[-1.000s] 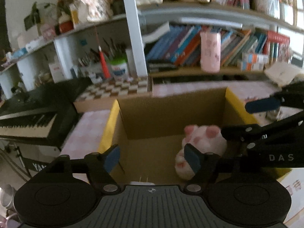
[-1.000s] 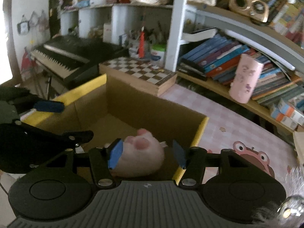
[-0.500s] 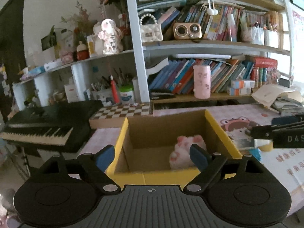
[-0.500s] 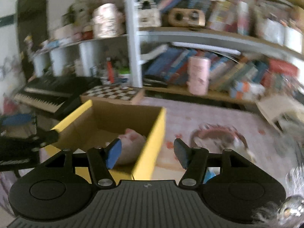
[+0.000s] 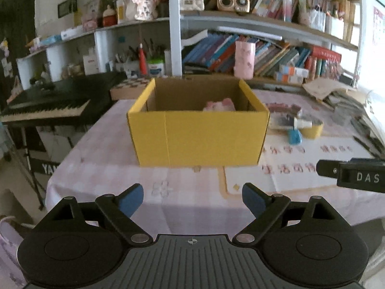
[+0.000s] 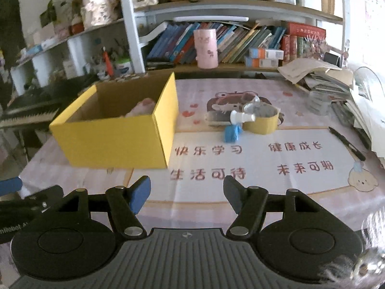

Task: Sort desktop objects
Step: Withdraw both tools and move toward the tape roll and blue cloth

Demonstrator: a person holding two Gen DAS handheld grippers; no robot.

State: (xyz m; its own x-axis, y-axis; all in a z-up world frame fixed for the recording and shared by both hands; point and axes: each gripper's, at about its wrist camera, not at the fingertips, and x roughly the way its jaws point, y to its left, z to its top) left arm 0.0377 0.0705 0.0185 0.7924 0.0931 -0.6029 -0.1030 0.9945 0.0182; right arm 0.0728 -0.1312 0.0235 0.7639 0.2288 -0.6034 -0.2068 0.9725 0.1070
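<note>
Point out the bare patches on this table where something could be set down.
The widest free patch is the printed mat before the right gripper, bordered by the yellow box and the black pen. The tablecloth strip before the box is bare too. It is crowded around the tape roll and paper stack.

Readable lettering on the desk mat, a gripper and the keyboard stand

The desk mat (image 6: 252, 159), ahead of the right gripper (image 6: 186, 192), carries four red phrases: 快乐学习, 健康成长, 生活可待, 未来可期. White letters "DAS" stand on the right gripper's black arm (image 5: 361, 177), seen right of the left gripper (image 5: 192, 198). Far left, the keyboard stand (image 5: 45, 167) shows "YA", cut off.
</note>
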